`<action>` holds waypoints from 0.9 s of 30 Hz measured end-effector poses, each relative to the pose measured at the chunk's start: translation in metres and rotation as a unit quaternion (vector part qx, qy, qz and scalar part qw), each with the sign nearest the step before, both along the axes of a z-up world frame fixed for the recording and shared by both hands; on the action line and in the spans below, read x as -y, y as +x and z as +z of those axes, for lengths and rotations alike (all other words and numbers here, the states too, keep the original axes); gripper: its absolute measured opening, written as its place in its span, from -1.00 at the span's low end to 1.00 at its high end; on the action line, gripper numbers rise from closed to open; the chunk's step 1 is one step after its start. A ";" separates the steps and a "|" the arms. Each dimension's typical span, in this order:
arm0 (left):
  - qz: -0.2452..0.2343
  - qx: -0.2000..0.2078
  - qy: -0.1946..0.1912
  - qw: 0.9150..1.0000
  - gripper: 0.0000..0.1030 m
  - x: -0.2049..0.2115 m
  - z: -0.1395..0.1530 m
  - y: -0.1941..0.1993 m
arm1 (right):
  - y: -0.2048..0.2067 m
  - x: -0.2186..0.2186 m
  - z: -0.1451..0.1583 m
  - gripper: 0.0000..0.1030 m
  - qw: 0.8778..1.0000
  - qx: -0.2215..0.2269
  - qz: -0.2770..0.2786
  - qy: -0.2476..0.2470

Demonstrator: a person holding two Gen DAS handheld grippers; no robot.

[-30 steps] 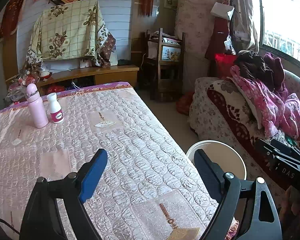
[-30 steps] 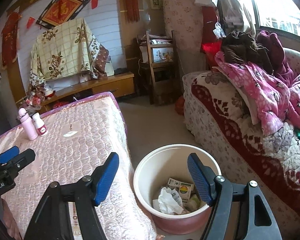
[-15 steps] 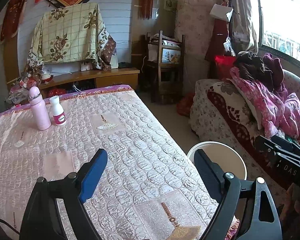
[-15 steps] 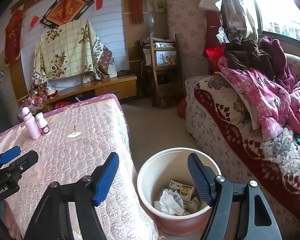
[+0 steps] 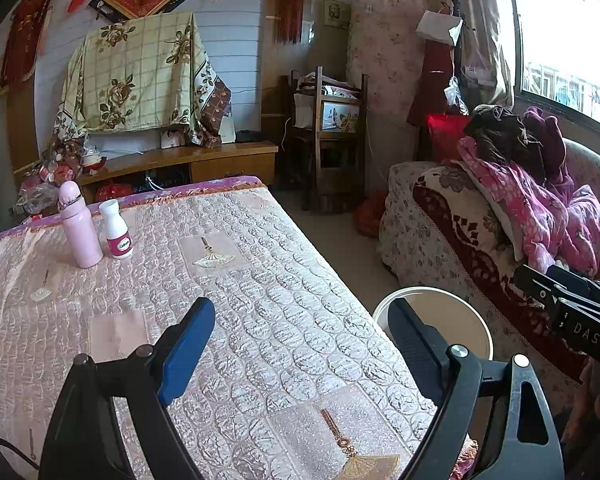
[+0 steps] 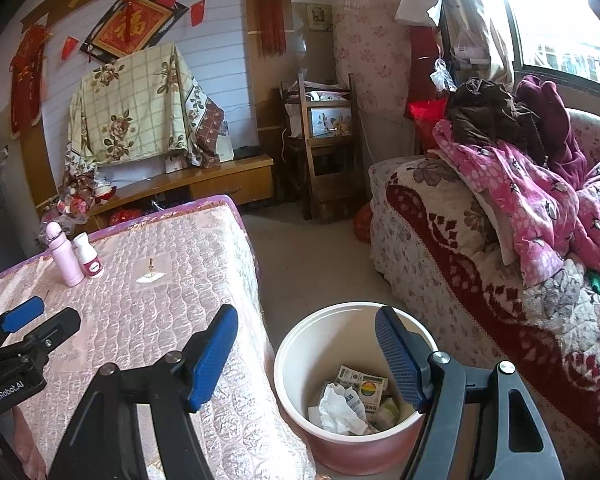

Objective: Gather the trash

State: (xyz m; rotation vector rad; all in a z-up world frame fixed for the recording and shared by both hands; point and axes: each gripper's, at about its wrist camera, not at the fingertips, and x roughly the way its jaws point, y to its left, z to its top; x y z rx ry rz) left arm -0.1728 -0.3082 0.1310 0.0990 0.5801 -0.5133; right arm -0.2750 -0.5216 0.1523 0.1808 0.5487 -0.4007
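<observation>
Surface with pink quilted cover filled left and centre of both views; sofa piled with pink clothes sat right, floor strip between them. Bin, white inside and pink outside, stood on the floor just beside the near right edge of the surface. Trash lay in its bottom: crumpled tissue, a small printed carton, other scraps. Only its rim showed in the left wrist view.

Left tool hovered over the near part of the surface, fingers spread wide, nothing between them. Right tool hung above the bin's near left rim, also spread and empty. Pink bottle and small white bottle stood upright, just beside each other, at the far left of the surface; not obviously trash.

Change since a second ago: both views had drifted slightly back and up, bottles sliding right in the left wrist frame and the bin sitting a bit lower and further right in the right wrist frame. Nothing was picked up or dropped; bin contents looked the same. Tool openings unchanged.

Judgement: no loose trash visible on the surface, so collecting looked finished or nearly so, tools likely pulling away.
</observation>
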 end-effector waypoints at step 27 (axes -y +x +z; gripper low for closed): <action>0.006 -0.002 -0.002 1.000 0.72 0.004 -0.002 -0.001 | 0.002 0.004 -0.004 0.45 1.000 -0.012 0.000 0.002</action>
